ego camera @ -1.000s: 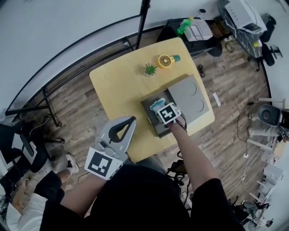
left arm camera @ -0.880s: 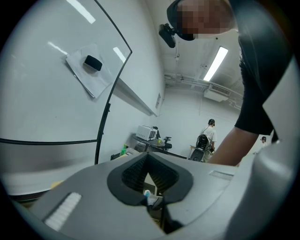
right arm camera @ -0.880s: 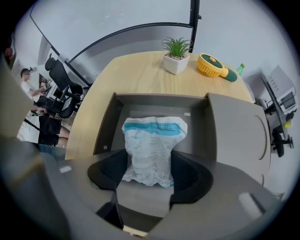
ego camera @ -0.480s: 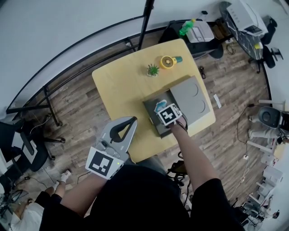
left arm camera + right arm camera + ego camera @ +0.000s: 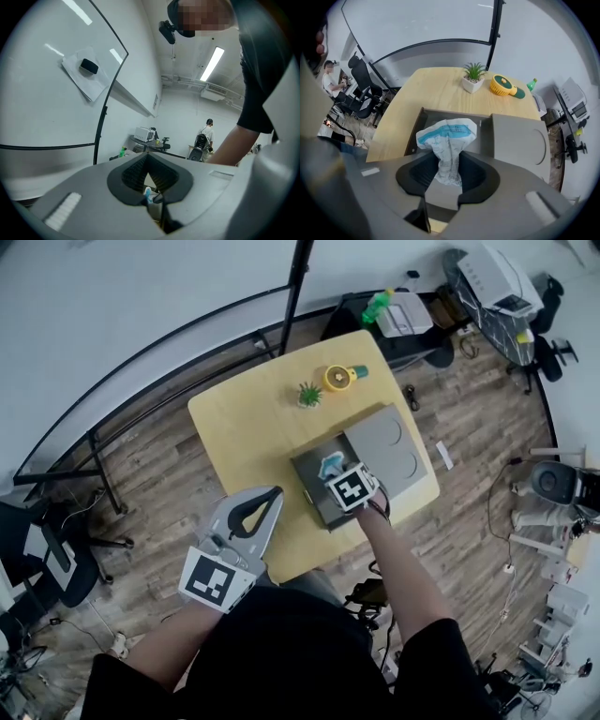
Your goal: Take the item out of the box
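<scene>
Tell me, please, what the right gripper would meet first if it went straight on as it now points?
Probably the floor of the open grey box: the right gripper points down over it, and its fingers, just closed further on the white-and-blue packet, would press that packet there first.

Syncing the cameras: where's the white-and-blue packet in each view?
Head view: packet at the open grey box, centre.
Right gripper view: centre, pinched in the jaws, which have just been closing.
Left gripper view: tiny white-and-blue speck low between the jaws, possibly it.
Shared landmark: green bottle, in all three.
</scene>
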Available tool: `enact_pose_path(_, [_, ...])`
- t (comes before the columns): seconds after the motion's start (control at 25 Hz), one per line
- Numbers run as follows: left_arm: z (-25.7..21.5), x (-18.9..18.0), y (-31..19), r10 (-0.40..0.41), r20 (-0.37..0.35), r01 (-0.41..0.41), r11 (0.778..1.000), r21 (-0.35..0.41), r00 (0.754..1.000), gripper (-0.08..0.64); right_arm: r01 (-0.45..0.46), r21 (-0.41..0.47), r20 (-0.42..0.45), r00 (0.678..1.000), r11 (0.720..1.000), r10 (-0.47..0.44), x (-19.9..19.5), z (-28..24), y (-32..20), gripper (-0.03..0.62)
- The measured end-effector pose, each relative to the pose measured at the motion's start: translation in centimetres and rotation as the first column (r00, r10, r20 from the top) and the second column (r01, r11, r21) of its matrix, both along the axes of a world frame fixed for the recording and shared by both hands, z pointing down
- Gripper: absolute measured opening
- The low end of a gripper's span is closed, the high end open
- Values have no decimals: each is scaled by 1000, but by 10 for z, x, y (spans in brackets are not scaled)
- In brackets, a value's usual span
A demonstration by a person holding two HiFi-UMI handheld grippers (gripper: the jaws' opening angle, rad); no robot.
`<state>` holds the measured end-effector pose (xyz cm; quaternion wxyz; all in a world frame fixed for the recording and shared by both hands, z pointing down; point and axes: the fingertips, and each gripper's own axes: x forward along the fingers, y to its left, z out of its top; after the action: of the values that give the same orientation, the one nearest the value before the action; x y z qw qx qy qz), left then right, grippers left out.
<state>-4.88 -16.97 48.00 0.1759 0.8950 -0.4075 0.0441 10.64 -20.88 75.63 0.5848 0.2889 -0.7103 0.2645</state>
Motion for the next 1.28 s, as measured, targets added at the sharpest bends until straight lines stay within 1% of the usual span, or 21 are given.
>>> enact_pose_path(0.16, [-11, 6, -4, 9, -8, -9, 1000, 30, 1000, -2, 5, 91, 27, 1000, 996, -8, 0, -40, -11, 138])
enact_pose_path(0.32, [-25, 16, -9, 32, -6, -32, 998, 61, 999, -2, 2, 202, 78, 997, 979, -18, 0, -94, -23, 138])
enact_pose_path(0.44, [-38, 26, -13, 49, -11, -48, 995, 86, 999, -2, -5, 306, 120, 992, 952, -33, -1, -145, -30, 137])
enact_pose_path(0.56, [-52, 37, -20, 66, -15, -64, 992, 111, 998, -2, -10, 427, 147, 987, 904, -59, 2, -203, -34, 135])
enact_pose_path(0.64, [-63, 44, -26, 75, -20, -71, 987, 147, 997, -2, -23, 508, 172, 982, 861, -75, 2, -242, -34, 135])
enact_pose_path(0.72, [-77, 50, -32, 82, -27, -74, 974, 215, 996, -2, -46, 587, 199, 976, 808, -89, 3, -282, -32, 135])
enact_pose_path(0.8, [-89, 55, -37, 88, -28, -78, 962, 262, 996, -2, -73, 660, 223, 969, 748, -102, 4, -318, -26, 135])
enact_pose_path(0.96, [-113, 64, -40, 100, -28, -87, 949, 305, 995, -2, -139, 778, 266, 956, 613, -121, 8, -379, -11, 135])
enact_pose_path(1.12, [-133, 70, -41, 104, -24, -90, 936, 340, 994, -2, -245, 838, 343, 931, 488, -122, 15, -418, 5, 135])
enact_pose_path(1.16, [-137, 70, -41, 105, -24, -90, 935, 343, 994, -2, -272, 845, 364, 923, 461, -122, 17, -423, 10, 135])
enact_pose_path(1.2, [-140, 71, -40, 106, -24, -91, 933, 348, 994, -2, -297, 847, 385, 915, 440, -123, 19, -427, 14, 135])
enact_pose_path(1.28, [-147, 73, -39, 110, -21, -95, 928, 361, 994, -2, -344, 846, 426, 896, 408, -127, 23, -435, 24, 135])
